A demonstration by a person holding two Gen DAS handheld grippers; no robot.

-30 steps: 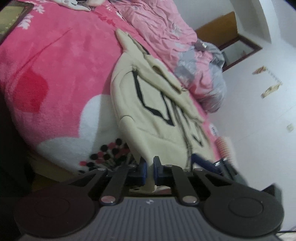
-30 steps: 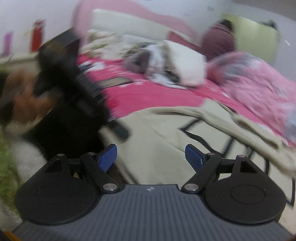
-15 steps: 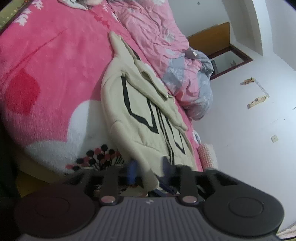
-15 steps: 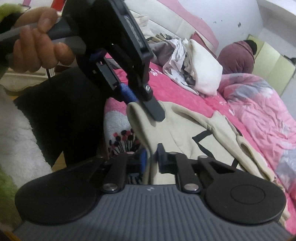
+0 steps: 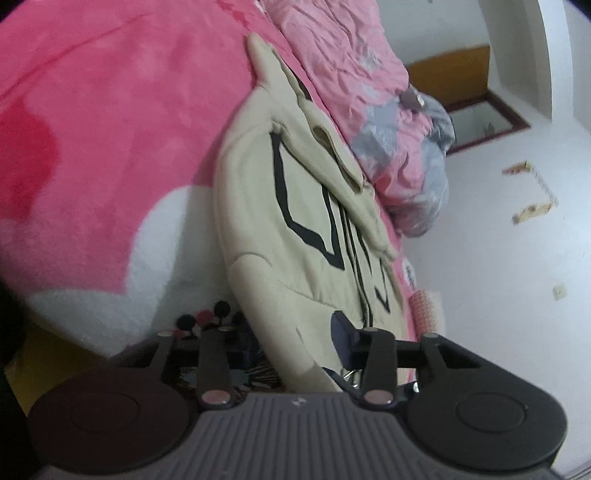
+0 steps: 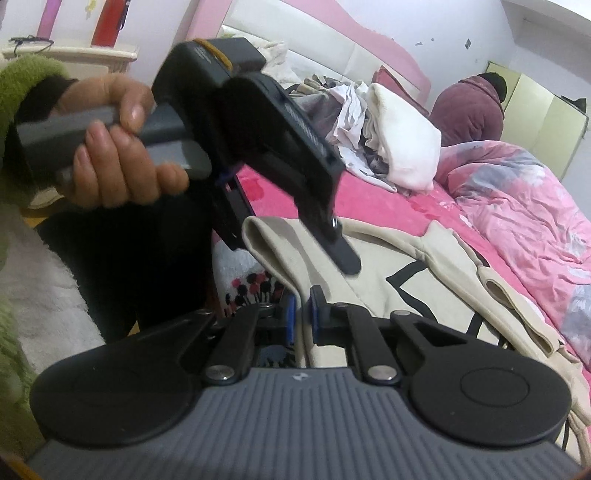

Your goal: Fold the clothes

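The right gripper (image 6: 302, 314) has its blue pads pinched on the near edge of the cream jacket (image 6: 406, 295), a fold of cloth squeezed between them. The left gripper (image 5: 295, 343) stands part open and has just been closing a little; the jacket's hem corner rises between its jaws, but whether either pad touches the cloth cannot be told, since its left finger is hidden behind the fabric and the image is soft with blur there.

Only the right wrist view shows the left gripper from outside: a bare hand (image 6: 114, 147) in a green fuzzy sleeve (image 6: 26, 81) grips its grey handle, the tool angled down with one black finger lying over the jacket. That view also shows a heap of clothes (image 6: 373, 140) near the pink headboard (image 6: 332, 33). The left wrist view alone shows the jacket's whole length, spread flat on the pink blanket (image 5: 110, 129) along the bed edge, black lines and zip facing up, one sleeve folded across it, beside a rumpled pink quilt (image 5: 369, 92). The jacket's near hem is cut off beneath both gripper bodies
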